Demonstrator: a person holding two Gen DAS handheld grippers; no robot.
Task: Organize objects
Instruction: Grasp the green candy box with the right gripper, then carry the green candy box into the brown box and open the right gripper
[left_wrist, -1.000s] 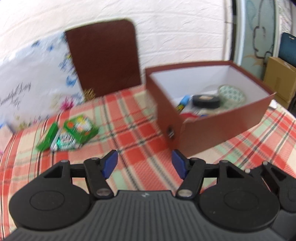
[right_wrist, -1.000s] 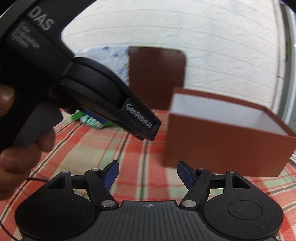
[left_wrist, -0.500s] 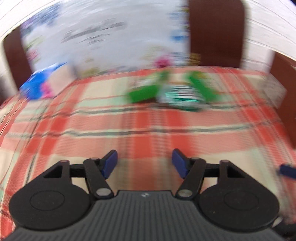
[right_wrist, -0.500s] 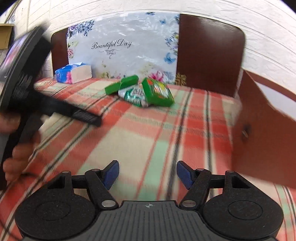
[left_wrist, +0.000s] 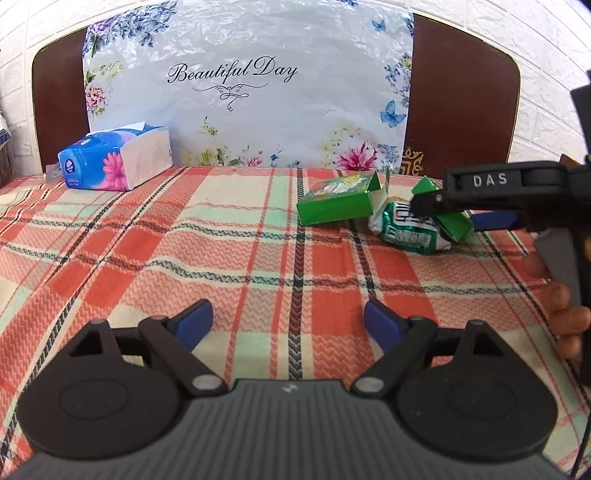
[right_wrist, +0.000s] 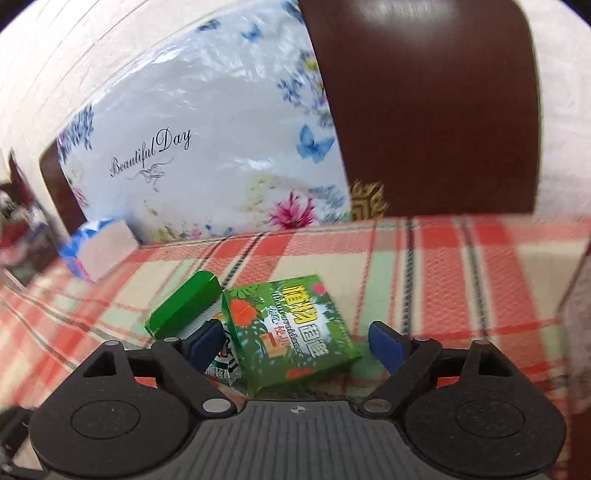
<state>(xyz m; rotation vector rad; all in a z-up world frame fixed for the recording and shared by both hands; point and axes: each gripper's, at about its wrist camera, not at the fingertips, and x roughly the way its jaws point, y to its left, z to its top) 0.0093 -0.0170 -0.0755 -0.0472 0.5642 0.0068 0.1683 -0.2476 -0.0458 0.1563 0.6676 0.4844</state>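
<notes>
On plaid cloth (right_wrist: 461, 258), green box (right_wrist: 291, 328) apparently lies diagonally

The left gripper (left_wrist: 288, 321) hangs at six o'clock over the plaid cloth (left_wrist: 184, 258), jaws opening, nothing between them. At two o'clock the right gripper (left_wrist: 461, 218) reaches over green boxes (left_wrist: 336, 201) and a foil packet (left_wrist: 406, 232). A tissue pack (left_wrist: 114, 157) sits at ten o'clock.

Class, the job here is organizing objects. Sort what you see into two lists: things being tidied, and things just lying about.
Being tidied:
green printed box
plain green box
green-and-white foil packet
right hand-held gripper, jaws opening over them

Lying about:
tissue pack
"Beautiful Day" floral sheet
plaid tablecloth
</notes>
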